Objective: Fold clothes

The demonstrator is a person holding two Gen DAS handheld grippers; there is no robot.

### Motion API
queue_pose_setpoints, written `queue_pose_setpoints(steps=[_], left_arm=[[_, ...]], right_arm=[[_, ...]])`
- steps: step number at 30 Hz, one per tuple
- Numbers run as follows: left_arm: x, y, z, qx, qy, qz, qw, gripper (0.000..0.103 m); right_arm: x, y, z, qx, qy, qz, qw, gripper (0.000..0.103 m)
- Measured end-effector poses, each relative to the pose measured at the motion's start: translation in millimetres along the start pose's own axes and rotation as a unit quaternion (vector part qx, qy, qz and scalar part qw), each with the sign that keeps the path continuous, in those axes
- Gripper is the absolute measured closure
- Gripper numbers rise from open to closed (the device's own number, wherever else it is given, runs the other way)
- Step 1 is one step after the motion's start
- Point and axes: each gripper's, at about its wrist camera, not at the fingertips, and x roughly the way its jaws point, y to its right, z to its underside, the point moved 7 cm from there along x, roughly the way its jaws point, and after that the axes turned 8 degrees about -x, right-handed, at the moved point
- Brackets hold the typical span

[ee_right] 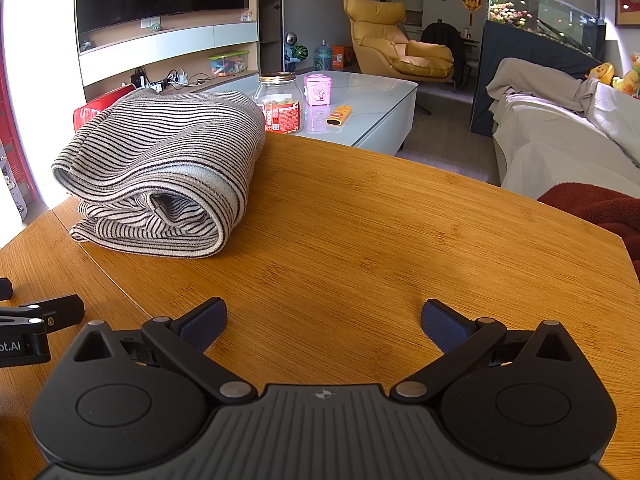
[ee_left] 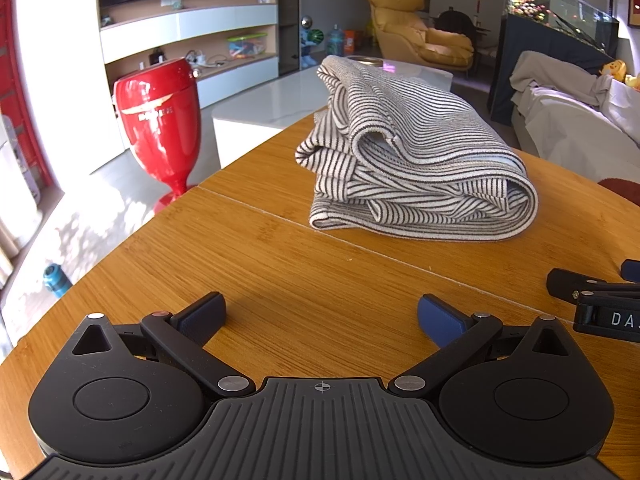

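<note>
Left tool (ee_left: 322,316), right tool (ee_right: 324,320) spread — striped knit garment (ee_left: 416,168) folded, lumpy.

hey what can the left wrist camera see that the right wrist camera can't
Only the left wrist view: the red goblet-shaped stand on the floor in full, and a blue bottle.
Only the right wrist view: a snack jar, a pink tin and an orange remote.
Both: the folded striped garment on the wooden table.
</note>
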Motion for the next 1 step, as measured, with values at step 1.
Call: queue_pose_setpoints(steps=[1], left_arm=[[-0.5,-1.5,-1.5,-0.004,0.0,0.01,0.9999,0.0]], right_arm=[[0.0,0.3,0.1,0.0,0.0,0.001,1.0,0.0]])
